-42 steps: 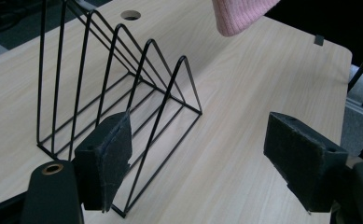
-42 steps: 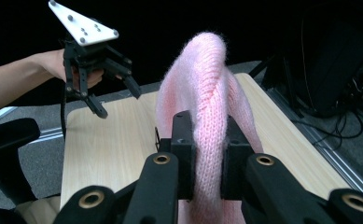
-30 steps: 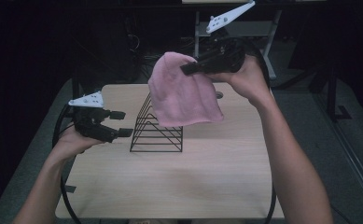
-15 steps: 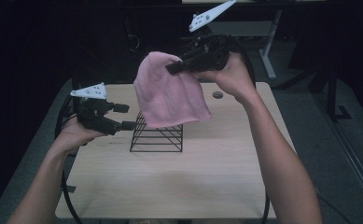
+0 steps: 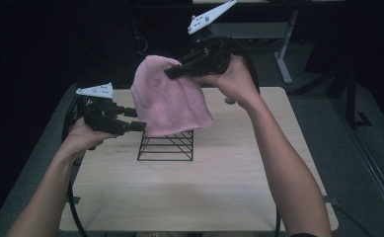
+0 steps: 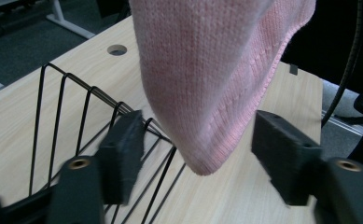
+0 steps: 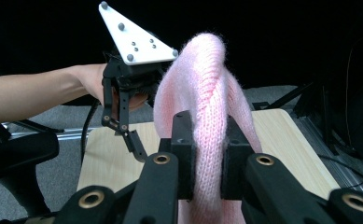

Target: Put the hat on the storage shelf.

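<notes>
One pink knit hat [image 5: 167, 98] between right gripper [image 5: 172, 73] fingers, above black wire rack [image 5: 166, 145].

One pink hat [image 5: 170, 98], one wire rack [image 5: 167, 146] (black), two grippers

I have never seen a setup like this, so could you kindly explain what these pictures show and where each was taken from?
A person works at a wooden table, holding a hand-held gripper in each hand. One picture looks down from above; the other two come from cameras riding on the grippers, looking along their black jaws. On the table stands a black wire rack. The right hand-held gripper is clamped on a pink knitted hat, holding it up over the rack. The left hand-held gripper has its jaws either side of the hat's lower corner; they have just been closing, but the pads do not yet press on it.
</notes>
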`<state>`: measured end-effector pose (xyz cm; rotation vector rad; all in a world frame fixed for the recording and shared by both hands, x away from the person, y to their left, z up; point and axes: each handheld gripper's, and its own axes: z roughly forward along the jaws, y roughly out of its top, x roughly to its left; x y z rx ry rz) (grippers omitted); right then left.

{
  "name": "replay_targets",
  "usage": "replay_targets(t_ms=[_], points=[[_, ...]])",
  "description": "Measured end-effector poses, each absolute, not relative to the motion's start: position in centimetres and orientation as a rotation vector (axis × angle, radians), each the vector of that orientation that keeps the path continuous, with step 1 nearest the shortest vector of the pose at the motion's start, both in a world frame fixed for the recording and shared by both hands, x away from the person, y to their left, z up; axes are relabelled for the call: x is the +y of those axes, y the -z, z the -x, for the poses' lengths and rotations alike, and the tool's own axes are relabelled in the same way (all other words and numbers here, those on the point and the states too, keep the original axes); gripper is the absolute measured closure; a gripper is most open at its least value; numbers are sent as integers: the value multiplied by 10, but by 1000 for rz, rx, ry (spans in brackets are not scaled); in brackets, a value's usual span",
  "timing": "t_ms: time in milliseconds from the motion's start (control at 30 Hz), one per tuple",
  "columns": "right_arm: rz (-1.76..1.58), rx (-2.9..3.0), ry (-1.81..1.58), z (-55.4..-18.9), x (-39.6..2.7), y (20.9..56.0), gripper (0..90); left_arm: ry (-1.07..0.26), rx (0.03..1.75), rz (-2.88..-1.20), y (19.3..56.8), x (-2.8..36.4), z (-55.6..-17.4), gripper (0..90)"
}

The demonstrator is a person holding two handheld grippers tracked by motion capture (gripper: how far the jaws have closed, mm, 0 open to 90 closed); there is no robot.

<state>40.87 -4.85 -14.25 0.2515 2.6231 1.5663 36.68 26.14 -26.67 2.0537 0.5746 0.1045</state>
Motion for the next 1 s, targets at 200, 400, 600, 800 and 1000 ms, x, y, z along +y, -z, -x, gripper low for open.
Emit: replay_targets(t_ms=[200,400,600,800,1000], points=[[-247,2623,-1578,-412,-44,144,794,-99,579,-2050,267,264,-370,564],[-259,2613,-1590,-417,-43,146,795,-90,584,-2034,267,271,-375,745],[-274,2597,-1607,-423,-42,148,794,-130,605,-2032,263,274,-380,782],[-314,2561,-1612,-431,-44,153,794,-202,634,-2044,259,280,-385,790],[-345,2556,-1612,-438,-42,163,794,-228,660,-2061,264,281,-390,800]])
